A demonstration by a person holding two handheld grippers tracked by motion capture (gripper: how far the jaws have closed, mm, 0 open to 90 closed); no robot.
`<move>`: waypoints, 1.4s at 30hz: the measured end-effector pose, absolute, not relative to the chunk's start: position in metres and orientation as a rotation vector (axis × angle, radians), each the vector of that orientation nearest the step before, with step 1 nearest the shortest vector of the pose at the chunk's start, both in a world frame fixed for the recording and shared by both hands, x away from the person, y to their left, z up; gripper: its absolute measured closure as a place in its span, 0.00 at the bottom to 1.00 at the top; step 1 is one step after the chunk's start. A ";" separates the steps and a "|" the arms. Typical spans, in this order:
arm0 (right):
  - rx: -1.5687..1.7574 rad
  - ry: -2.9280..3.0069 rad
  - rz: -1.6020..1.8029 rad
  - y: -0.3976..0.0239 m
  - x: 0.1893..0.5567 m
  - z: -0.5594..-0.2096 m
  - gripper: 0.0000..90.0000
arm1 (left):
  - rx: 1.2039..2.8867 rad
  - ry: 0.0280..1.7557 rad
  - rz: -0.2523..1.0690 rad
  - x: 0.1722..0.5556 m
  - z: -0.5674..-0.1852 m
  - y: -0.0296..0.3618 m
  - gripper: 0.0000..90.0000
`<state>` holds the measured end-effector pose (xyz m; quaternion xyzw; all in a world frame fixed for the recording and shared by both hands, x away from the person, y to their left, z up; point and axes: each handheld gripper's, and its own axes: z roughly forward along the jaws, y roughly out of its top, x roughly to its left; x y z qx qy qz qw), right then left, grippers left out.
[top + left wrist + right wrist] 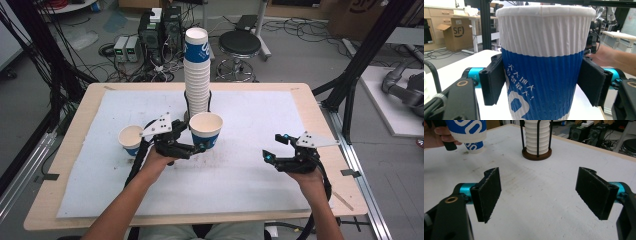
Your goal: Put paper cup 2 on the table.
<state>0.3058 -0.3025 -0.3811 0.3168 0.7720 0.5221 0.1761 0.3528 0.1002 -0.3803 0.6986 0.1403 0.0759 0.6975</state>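
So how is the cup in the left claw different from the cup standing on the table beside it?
The held cup is gripped between the left claw's pads, while the other cup stands free on the white mat. The held cup is nearer the tall cup stack; the other cup stands left of the hand. Both are upright, open on top, blue and white paper cups.

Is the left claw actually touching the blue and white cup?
Touching. In the left gripper view both pads press the cup on its sides, no gap.
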 end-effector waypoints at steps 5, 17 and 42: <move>0.900 2.181 1.487 -0.303 0.305 -0.382 0.23 | 1.543 0.311 0.177 0.358 -0.379 0.094 0.31; 0.908 2.175 1.493 -0.310 0.301 -0.385 0.23 | 1.577 0.356 0.170 0.382 -0.399 0.069 0.31; 0.900 2.185 1.503 -0.310 0.301 -0.385 0.24 | 1.837 0.461 0.177 0.402 -0.453 0.029 0.30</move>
